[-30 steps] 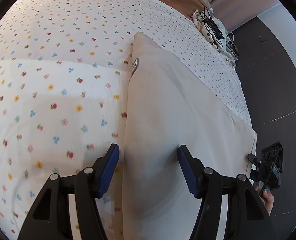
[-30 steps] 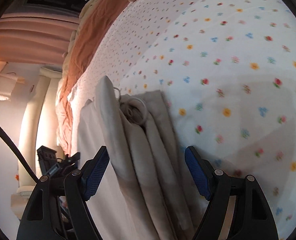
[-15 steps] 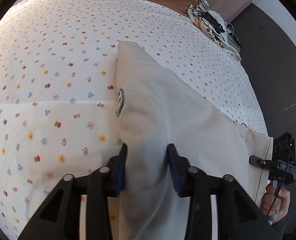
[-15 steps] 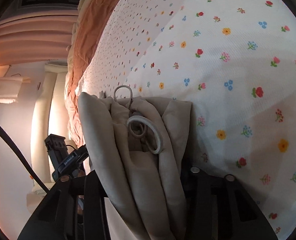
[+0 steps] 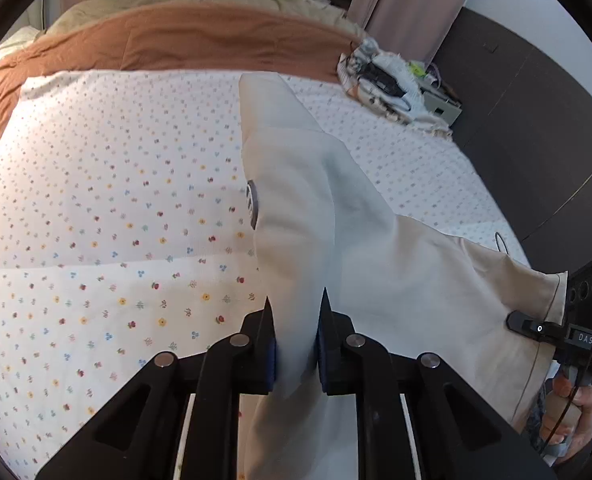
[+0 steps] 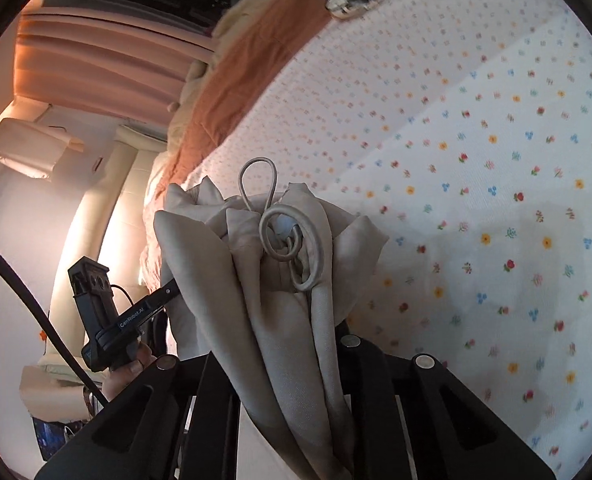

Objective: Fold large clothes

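Note:
A large beige garment [image 5: 376,260] hangs stretched between both grippers above the flowered bed sheet [image 5: 116,220]. In the left wrist view my left gripper [image 5: 296,296] has its jaws closing, and the blue pads pinch a fold of the cloth. At the far right, my right gripper [image 5: 532,325] holds the garment's other end. In the right wrist view the garment [image 6: 232,264] is bunched over my right gripper [image 6: 280,332], whose closing jaws squeeze it and whose pads are hidden. A looped drawstring [image 6: 296,240] lies on top. The left gripper [image 6: 168,292] shows at the cloth's left edge.
A brown blanket [image 5: 176,40] and pale bedding lie across the bed's far end. A pile of cloth with cables [image 5: 392,84] sits at the far right corner. A dark wall [image 5: 536,140] runs beside the bed. Pink curtains [image 6: 96,60] hang behind.
Both grippers went from wide open around the garment to closed on it. Both rose, lifting the cloth off the sheet, and it now bunches and hangs between them.

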Demonstrator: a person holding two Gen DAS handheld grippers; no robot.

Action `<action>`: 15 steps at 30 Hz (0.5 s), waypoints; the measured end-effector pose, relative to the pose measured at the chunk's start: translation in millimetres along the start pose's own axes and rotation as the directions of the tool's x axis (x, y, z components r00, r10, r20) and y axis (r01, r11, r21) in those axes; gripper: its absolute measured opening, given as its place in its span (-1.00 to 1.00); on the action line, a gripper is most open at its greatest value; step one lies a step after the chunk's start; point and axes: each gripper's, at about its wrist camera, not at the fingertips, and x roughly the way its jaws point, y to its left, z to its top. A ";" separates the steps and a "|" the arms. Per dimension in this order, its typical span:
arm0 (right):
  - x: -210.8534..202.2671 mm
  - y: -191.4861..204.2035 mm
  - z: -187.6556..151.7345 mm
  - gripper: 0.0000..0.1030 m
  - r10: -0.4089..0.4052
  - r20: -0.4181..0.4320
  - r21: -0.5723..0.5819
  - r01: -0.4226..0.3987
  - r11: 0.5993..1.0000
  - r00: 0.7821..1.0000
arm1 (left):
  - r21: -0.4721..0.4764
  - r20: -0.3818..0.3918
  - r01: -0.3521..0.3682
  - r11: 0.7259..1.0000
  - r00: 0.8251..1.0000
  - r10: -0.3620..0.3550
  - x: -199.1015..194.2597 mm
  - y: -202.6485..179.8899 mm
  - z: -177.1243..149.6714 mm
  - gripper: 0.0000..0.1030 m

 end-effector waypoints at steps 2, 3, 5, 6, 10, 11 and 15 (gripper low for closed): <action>-10.2 12.5 -7.5 -0.82 0.013 0.027 -0.019 -0.013 1.000 1.000 | -0.001 0.029 0.018 1.000 0.999 -0.018 -21.0 -3.8 0.0 -0.68; -16.5 17.0 -10.8 -0.83 0.022 0.039 -0.028 -0.021 0.999 0.999 | -0.003 0.046 0.032 0.999 0.998 -0.031 -32.3 -5.7 -1.3 -0.69; -26.9 32.0 -21.2 -0.84 0.058 0.073 -0.063 -0.053 0.997 0.996 | 0.001 0.078 0.046 0.999 0.996 -0.046 -52.5 -11.3 -3.9 -0.69; -34.6 34.1 -27.0 -0.84 0.066 0.083 -0.072 -0.060 0.996 0.994 | 0.006 0.095 0.050 0.999 0.994 -0.050 -63.2 -14.9 -5.6 -0.69; -66.3 52.1 -49.2 -0.84 0.101 0.138 -0.119 -0.085 0.989 0.985 | 0.024 0.148 0.076 0.997 0.986 -0.079 -101.3 -31.7 -10.3 -0.70; -75.1 50.3 -54.5 -0.84 0.108 0.149 -0.126 -0.089 0.988 0.983 | 0.030 0.160 0.083 0.996 0.983 -0.087 -111.5 -36.6 -11.9 -0.70; -126.4 48.1 -75.0 -0.84 0.132 0.198 -0.180 -0.097 0.979 0.971 | 0.051 0.194 0.103 0.993 0.975 -0.111 -138.1 -59.7 -14.5 -0.71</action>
